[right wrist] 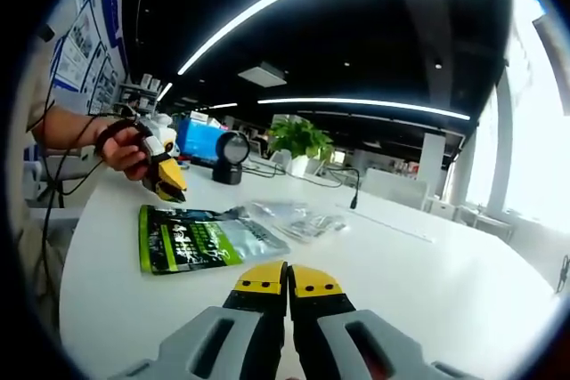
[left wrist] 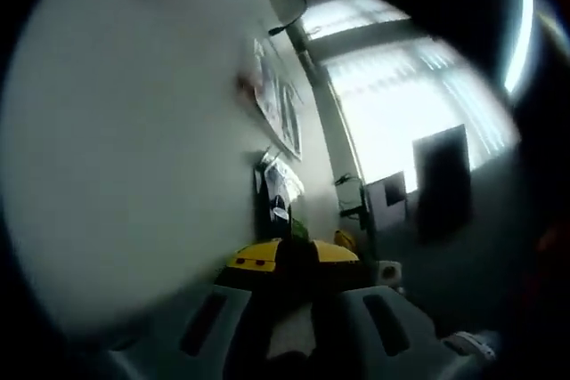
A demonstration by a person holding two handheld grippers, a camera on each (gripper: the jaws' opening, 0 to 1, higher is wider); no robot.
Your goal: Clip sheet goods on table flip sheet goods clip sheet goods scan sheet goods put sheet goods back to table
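On the white worktop (right wrist: 427, 282), a green sheet-goods pouch (right wrist: 203, 239) lies flat and unclipped, with clear packets (right wrist: 298, 218) just beside it and a black scanner (right wrist: 231, 157) behind. Right gripper (right wrist: 288, 284) hovers near the pouch with jaws together and empty; left gripper (right wrist: 166, 179) hangs above the pouch's far end, its jaw state unreadable. Judged step: initial clip; the right jaws must part first.
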